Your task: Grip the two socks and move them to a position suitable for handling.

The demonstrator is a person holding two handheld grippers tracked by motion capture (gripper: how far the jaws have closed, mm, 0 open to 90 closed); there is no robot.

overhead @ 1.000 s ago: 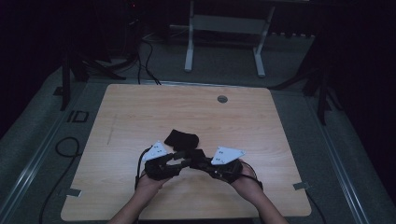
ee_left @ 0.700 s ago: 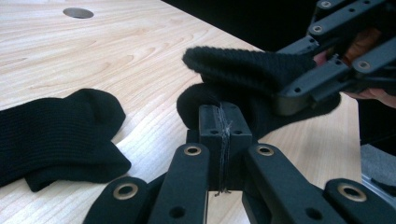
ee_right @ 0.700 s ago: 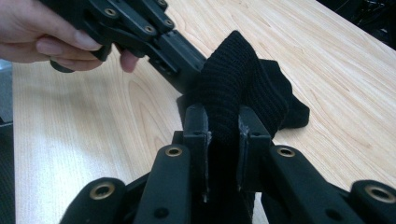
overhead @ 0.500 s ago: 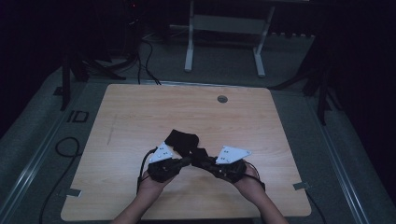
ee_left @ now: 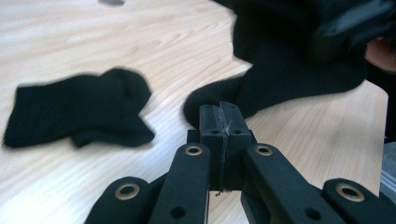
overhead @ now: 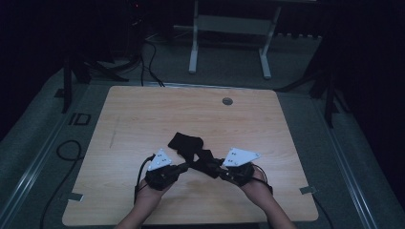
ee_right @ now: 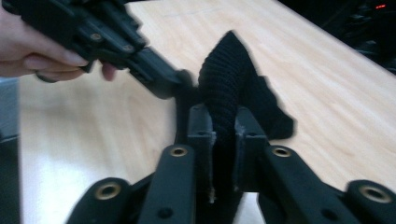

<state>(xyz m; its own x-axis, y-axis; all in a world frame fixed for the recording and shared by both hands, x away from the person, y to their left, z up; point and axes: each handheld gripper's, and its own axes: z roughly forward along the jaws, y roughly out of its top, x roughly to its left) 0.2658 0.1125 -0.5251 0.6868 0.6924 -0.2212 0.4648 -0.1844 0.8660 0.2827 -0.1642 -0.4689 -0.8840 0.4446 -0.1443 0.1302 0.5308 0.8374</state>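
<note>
Room: dark all round, with a light wooden bench [overhead: 143, 119] lit in the middle and grey floor about it.
Nearest: the person's forearms come in at the near edge, one hand [overhead: 152, 190] on each tool.
Left claw: [overhead: 184, 166] pointing right and away, a grey three-cornered plate on top; in the left gripper view [ee_left: 222, 122] its jaws are pressed together with no gap, and the rounded end of a black sock touches their tips. Whether any cloth is caught between them I cannot tell.
Right claw: [overhead: 210, 168] pointing left and away, towards the other; in the right gripper view [ee_right: 223, 125] its jaws stand a narrow way apart, clamped on a fold of ribbed black sock [ee_right: 229, 84] that rises in a peak above them.
Held sock: [overhead: 205, 160] bunched between the two claws, near the bench's front middle; the left tool's tip lies just beside the cloth in the right gripper view.
Second sock: [overhead: 185, 142] black, lying flat on the bench just beyond the claws; in the left gripper view [ee_left: 79, 112] it is apart from the held one.
Farther: a small round grommet [overhead: 227, 101] near the bench's far edge.
Farthest: white frame legs [overhead: 193, 45] on the floor, cables [overhead: 150, 57] trailing at the left.
</note>
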